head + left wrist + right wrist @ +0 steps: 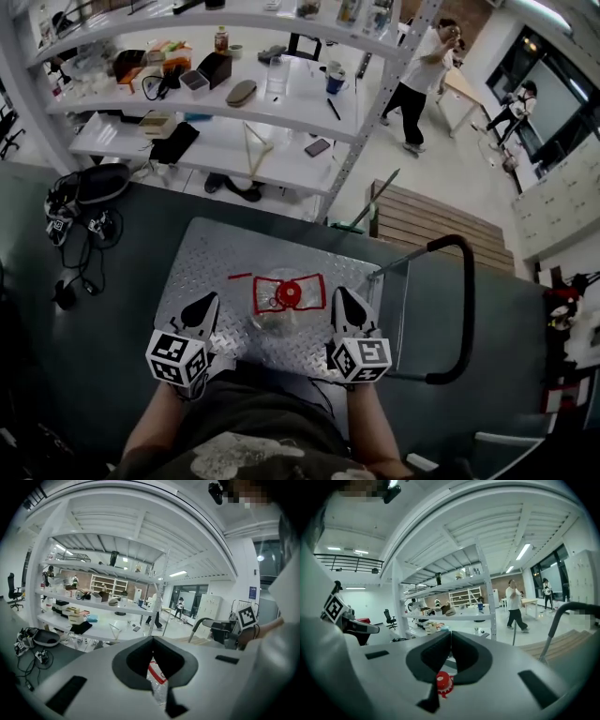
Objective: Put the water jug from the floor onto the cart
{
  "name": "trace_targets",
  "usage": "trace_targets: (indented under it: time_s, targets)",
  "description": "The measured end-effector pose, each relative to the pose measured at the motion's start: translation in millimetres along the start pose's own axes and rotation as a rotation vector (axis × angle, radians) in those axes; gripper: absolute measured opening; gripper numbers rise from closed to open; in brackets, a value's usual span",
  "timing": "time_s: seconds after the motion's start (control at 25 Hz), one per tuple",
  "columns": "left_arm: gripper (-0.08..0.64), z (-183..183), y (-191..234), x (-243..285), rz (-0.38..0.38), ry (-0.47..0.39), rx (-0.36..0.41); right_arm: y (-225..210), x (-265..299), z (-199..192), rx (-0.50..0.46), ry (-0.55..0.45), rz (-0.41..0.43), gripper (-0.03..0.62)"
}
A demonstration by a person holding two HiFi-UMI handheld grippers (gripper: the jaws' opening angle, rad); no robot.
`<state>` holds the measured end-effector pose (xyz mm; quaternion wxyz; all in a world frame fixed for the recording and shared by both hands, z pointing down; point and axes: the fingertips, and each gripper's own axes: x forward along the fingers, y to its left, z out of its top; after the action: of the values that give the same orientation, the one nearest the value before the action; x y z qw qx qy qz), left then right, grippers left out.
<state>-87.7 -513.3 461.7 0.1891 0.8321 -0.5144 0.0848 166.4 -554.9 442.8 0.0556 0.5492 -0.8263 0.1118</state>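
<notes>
On cart (217, 251), water jug (282, 298) between left gripper (209, 300), right gripper (341, 294); fingers (135, 660) of both clenched, seemingly empty.

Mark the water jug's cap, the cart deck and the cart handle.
water jug cap (289, 294), head view, top of the red cap.
cart deck (214, 258), head view, bare metal at its left side.
cart handle (467, 309), head view, black grip bar.

The clear plastic water jug (281, 305) stands on the diamond-plate metal cart (216, 253), between the left gripper (205, 304) and the right gripper (343, 300); the white metal shelving rack (281, 112) stands behind the cart.
</notes>
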Motion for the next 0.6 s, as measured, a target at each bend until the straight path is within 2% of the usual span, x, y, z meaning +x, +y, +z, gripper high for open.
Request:
trace_targets:
  time_s: [0.4,0.6]
  targets:
    - [0.007,-8,-87,-41,0.018,-0.013,0.023,-32,-96,-1,0.008,-0.001,0.011,-0.008]
    - [0.007,-4,-128,-51,0.000,-0.036,0.042,-43,-133,-20,0.031,0.003,0.027,-0.008]
